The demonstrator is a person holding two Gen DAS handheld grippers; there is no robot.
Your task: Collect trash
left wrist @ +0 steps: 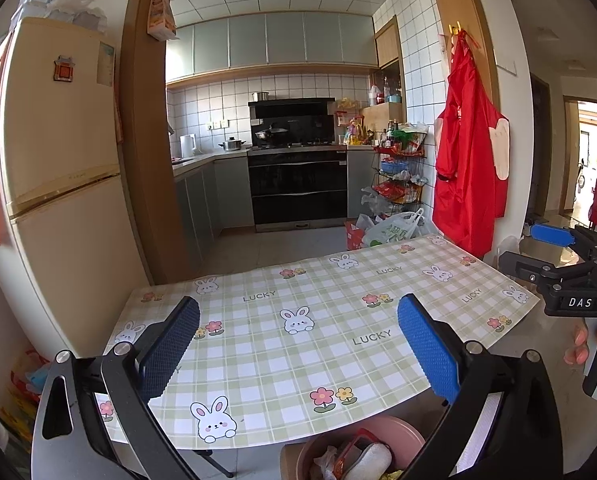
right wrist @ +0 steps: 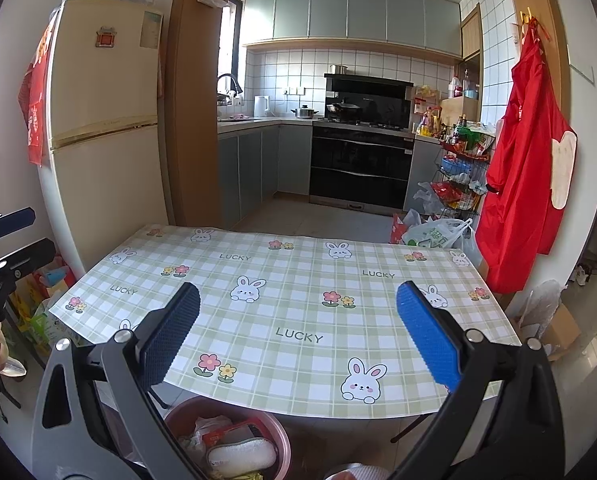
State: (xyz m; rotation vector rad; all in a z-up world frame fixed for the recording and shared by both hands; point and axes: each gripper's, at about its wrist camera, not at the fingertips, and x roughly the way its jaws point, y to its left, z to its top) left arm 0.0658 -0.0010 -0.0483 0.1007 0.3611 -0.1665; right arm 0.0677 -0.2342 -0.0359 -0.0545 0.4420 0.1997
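Observation:
A pink bin (left wrist: 398, 438) stands on the floor below the table's near edge. It holds trash: a white sponge-like pad (left wrist: 368, 460), a red wrapper and crumpled plastic. It also shows in the right wrist view (right wrist: 274, 432) with the pad (right wrist: 242, 456) on top. My left gripper (left wrist: 298, 344) is open and empty above the table's near half. My right gripper (right wrist: 298, 336) is open and empty, also above the table. The right gripper shows at the right edge of the left wrist view (left wrist: 570, 248).
The table (left wrist: 298, 280) has a green checked cloth with rabbits and flowers. A cream fridge (left wrist: 58, 152) stands at left. A red apron (left wrist: 470, 168) hangs at right. Plastic bags (left wrist: 390, 228) lie on the floor behind the table. The kitchen with a stove (left wrist: 298, 176) lies beyond.

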